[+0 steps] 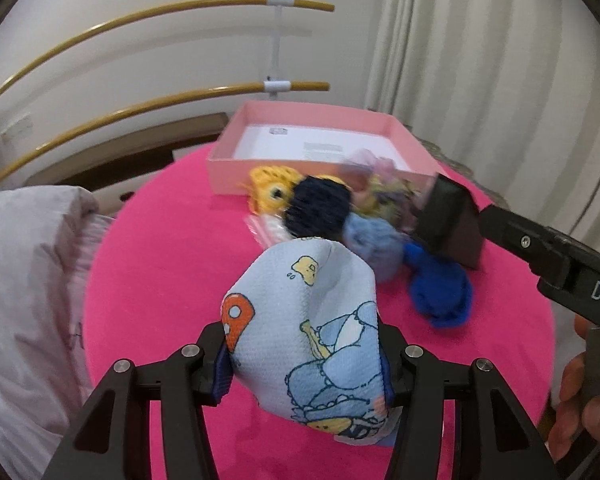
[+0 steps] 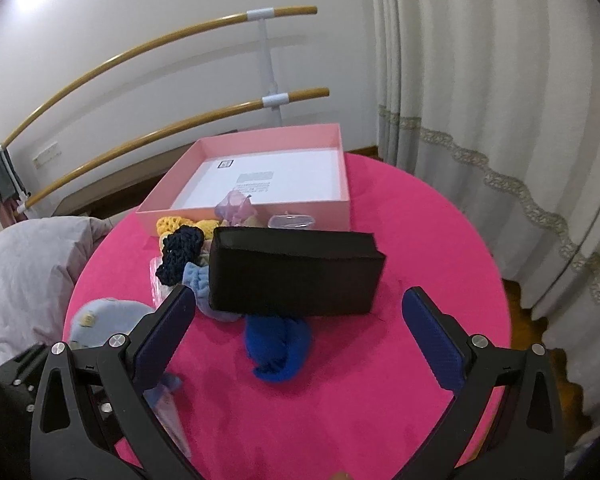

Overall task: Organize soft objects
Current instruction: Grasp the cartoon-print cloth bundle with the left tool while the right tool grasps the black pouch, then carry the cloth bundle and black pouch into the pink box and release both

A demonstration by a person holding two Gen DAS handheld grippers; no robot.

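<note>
The left claw (image 1: 304, 356) is gripping a printed cloth (image 1: 312, 320), its jaws clamped on the bundle's two sides and holding it above the pink counter (image 1: 172, 248). The pink box (image 1: 320, 136) is sitting straight ahead of that claw at the counter's far edge, its long open side facing the cloth, with a heap of knitted pieces lying between them: a yellow one (image 1: 270, 186), a navy one (image 1: 320, 208), a pale blue one (image 1: 374, 240) and a bright blue one (image 1: 440, 292).

The right claw (image 2: 296, 344) is hovering with jaws wide apart and nothing between them, pointing at a black block (image 2: 296, 272) standing broadside across its line, long axis running left to right. The bright blue piece is lying just under and in front of that block.

The left claw appears to be the one loaded for delivery; its path to the box is running over the heap, so the cloth would likely need carrying high and forward. The box is looking empty apart from a printed sheet on its floor.
</note>
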